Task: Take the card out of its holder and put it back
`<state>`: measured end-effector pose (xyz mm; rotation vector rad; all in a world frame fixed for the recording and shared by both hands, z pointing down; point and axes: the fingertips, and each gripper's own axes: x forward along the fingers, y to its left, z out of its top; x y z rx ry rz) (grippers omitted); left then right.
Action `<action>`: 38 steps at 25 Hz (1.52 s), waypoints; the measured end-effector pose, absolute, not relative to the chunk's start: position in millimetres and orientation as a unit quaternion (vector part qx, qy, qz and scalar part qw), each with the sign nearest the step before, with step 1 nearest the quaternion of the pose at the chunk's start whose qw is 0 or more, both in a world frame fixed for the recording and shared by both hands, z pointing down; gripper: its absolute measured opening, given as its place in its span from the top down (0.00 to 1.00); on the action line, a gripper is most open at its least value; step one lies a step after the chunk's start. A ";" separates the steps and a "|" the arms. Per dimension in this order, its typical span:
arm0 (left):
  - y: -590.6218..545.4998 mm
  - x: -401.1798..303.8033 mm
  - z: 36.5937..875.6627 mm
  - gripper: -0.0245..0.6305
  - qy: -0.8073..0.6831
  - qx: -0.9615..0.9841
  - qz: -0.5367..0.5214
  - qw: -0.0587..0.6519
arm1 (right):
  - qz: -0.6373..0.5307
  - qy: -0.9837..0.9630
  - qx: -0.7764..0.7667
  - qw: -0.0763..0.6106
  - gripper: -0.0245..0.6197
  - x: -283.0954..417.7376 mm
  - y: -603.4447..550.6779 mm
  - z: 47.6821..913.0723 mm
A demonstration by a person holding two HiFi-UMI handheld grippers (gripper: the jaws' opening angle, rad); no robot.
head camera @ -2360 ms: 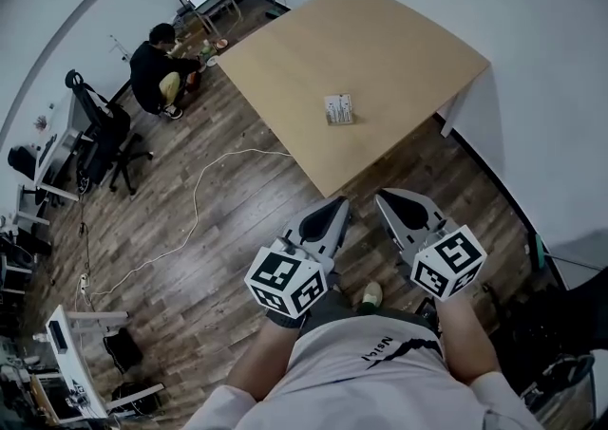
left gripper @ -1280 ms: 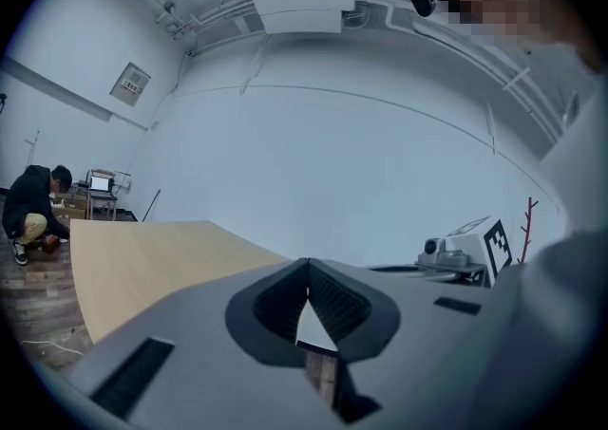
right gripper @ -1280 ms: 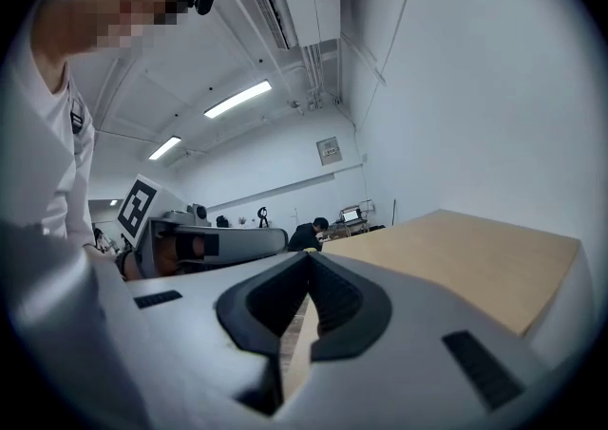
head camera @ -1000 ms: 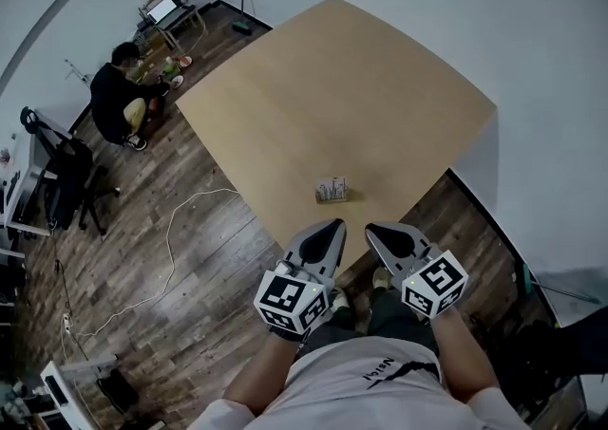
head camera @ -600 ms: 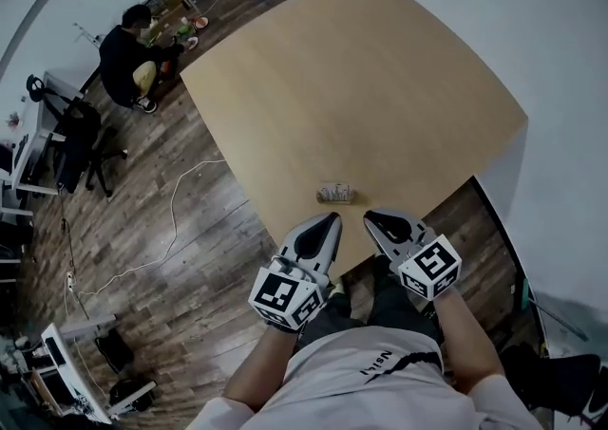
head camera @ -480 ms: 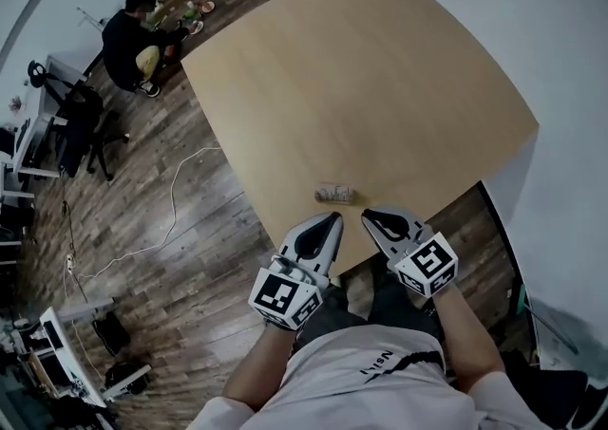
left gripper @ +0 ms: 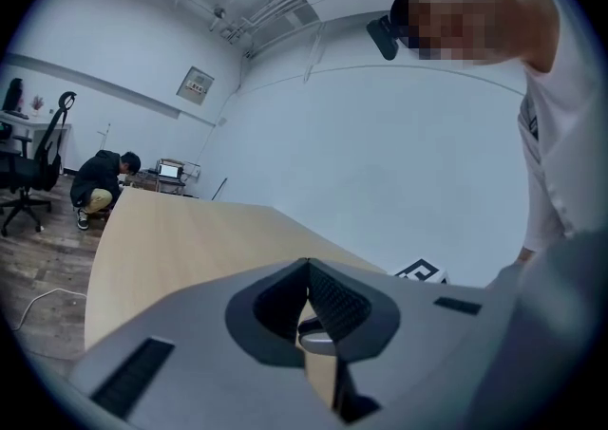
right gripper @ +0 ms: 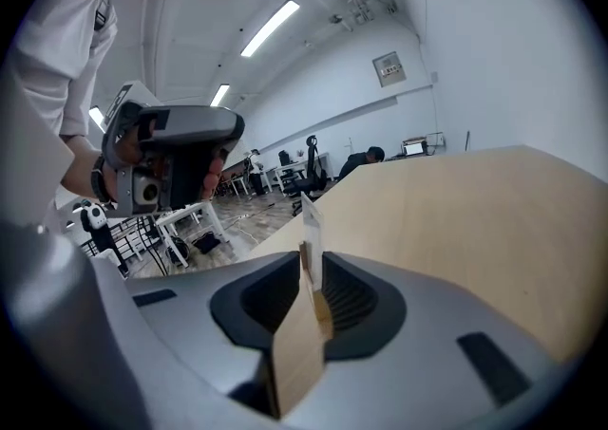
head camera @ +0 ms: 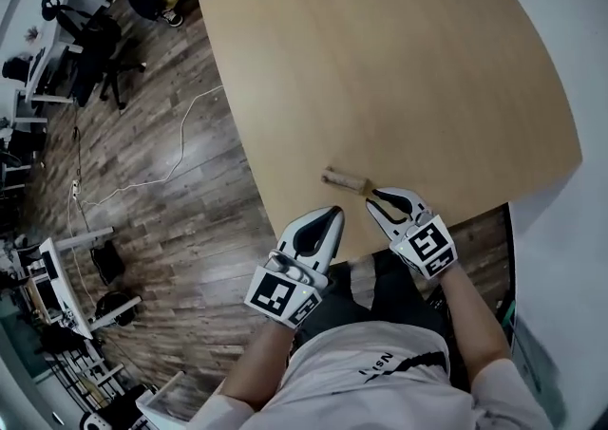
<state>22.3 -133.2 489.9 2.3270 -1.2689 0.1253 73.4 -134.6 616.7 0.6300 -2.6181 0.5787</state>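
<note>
One card holder, one card, two grippers at one table's near edge.
The left gripper (head camera: 332,214) hovers at the table (head camera: 399,58) edge, its jaws pressed together on nothing. The wooden card holder (head camera: 342,178) lies near that edge with its card (right gripper: 311,215) upright. The right gripper (head camera: 373,195) pinches the holder's end, its jaws barely apart.

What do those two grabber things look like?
The left gripper and right gripper are light grey wedges with black ribbed pads, each carrying a white cube of black square markers. The person's T-shirt is white, short-sleeved.
</note>
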 end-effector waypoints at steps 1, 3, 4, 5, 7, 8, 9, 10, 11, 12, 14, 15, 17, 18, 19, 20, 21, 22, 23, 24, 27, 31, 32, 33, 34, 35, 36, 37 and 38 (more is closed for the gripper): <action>-132.4 22.5 493.8 0.94 -0.469 0.848 0.048 0.244 | 0.204 -0.934 0.218 0.196 0.86 71.7 -136.6 622.5; -132.1 22.7 501.9 0.94 -0.476 0.842 0.049 0.249 | 0.202 -0.937 0.206 0.196 0.86 66.0 -141.2 630.5; -132.1 22.5 506.0 0.94 -0.479 0.840 0.049 0.251 | 0.201 -0.939 0.199 0.194 0.86 62.4 -143.4 633.7; -132.0 22.3 510.2 0.94 -0.482 0.838 0.049 0.252 | 0.199 -0.941 0.193 0.193 0.85 59.3 -145.3 637.0; -132.1 22.0 518.2 0.94 -0.487 0.835 0.046 0.253 | 0.194 -0.944 0.183 0.194 0.85 53.9 -148.2 643.9; -132.6 21.9 522.1 0.94 -0.489 0.833 0.045 0.253 | 0.191 -0.946 0.178 0.193 0.85 51.5 -149.5 646.5; -133.4 21.7 525.9 0.94 -0.492 0.832 0.044 0.254 | 0.189 -0.947 0.174 0.192 0.85 49.3 -150.9 648.2; -133.9 21.3 529.7 0.94 -0.495 0.829 0.043 0.255 | 0.187 -0.948 0.171 0.190 0.85 47.4 -152.0 649.0; -133.9 20.6 533.4 0.94 -0.499 0.827 0.042 0.257 | 0.186 -0.950 0.168 0.188 0.85 45.8 -152.6 649.1; -133.6 19.5 536.9 0.94 -0.503 0.824 0.041 0.259 | 0.184 -0.951 0.165 0.186 0.85 44.7 -152.7 648.8; -132.9 16.1 543.8 0.94 -0.511 0.818 0.039 0.262 | 0.179 -0.953 0.161 0.182 0.85 43.0 -152.9 649.1; -132.3 14.0 547.2 0.94 -0.514 0.815 0.039 0.264 | 0.177 -0.954 0.160 0.180 0.85 42.1 -152.7 649.8; -130.1 9.6 552.2 0.94 -0.520 0.811 0.040 0.266 | 0.173 -0.956 0.157 0.177 0.85 40.0 -151.3 650.4; -128.9 7.6 553.9 0.94 -0.521 0.809 0.040 0.267 | 0.171 -0.957 0.156 0.175 0.85 38.8 -150.6 650.1; -128.0 5.9 555.4 0.94 -0.523 0.808 0.041 0.269 | 0.170 -0.958 0.156 0.174 0.85 37.8 -150.3 649.9; -127.5 4.4 556.9 0.94 -0.524 0.806 0.041 0.271 | 0.168 -0.958 0.155 0.172 0.86 37.1 -150.5 649.8; -127.2 3.1 558.4 0.94 -0.526 0.805 0.041 0.273 | 0.167 -0.959 0.153 0.170 0.90 36.6 -150.9 649.6; -127.0 1.9 559.7 0.94 -0.527 0.803 0.041 0.274 | 0.165 -0.960 0.149 0.169 0.91 36.2 -151.2 648.9; -126.7 0.5 560.6 0.94 -0.528 0.803 0.041 0.275 | 0.161 -0.962 0.144 0.169 0.92 35.5 -151.5 647.1; -126.4 -1.1 561.0 0.94 -0.529 0.802 0.041 0.275 | 0.156 -0.963 0.140 0.170 0.92 34.8 -151.8 644.8; -124.6 -5.7 562.4 0.94 -0.530 0.801 0.042 0.276 | 0.153 -0.966 0.140 0.158 0.92 35.0 -154.0 639.9; -123.9 -8.5 561.9 0.94 -0.525 0.805 0.044 0.274 | 0.141 -0.968 0.143 0.151 0.92 34.0 -161.3 623.2; -125.3 -9.1 559.6 0.94 -0.523 0.806 0.044 0.273 | 0.140 -0.967 0.152 0.150 0.92 33.8 -166.2 617.4; -127.2 -9.6 556.5 0.94 -0.521 0.808 0.043 0.272 | 0.139 -0.966 0.157 0.149 0.92 33.6 -169.9 611.8; -129.0 -10.0 553.2 0.94 -0.520 0.809 0.042 0.271 | 0.140 -0.966 0.158 0.148 0.92 33.7 -171.4 607.0; -130.4 -10.4 549.8 0.94 -0.518 0.810 0.040 0.271 | 0.142 -0.966 0.158 0.146 0.92 34.2 -171.6 603.0; -131.1 -11.1 546.4 0.94 -0.517 0.811 0.037 0.271 | 0.143 -0.966 0.161 0.143 0.92 35.1 -171.8 599.2; -131.3 -12.1 542.9 0.94 -0.515 0.813 0.035 0.270 | 0.145 -0.965 0.166 0.139 0.92 36.1 -171.7 595.5; -130.9 -13.3 539.2 0.94 -0.514 0.814 0.033 0.270 | 0.146 -0.965 0.171 0.135 0.92 37.1 -171.2 591.3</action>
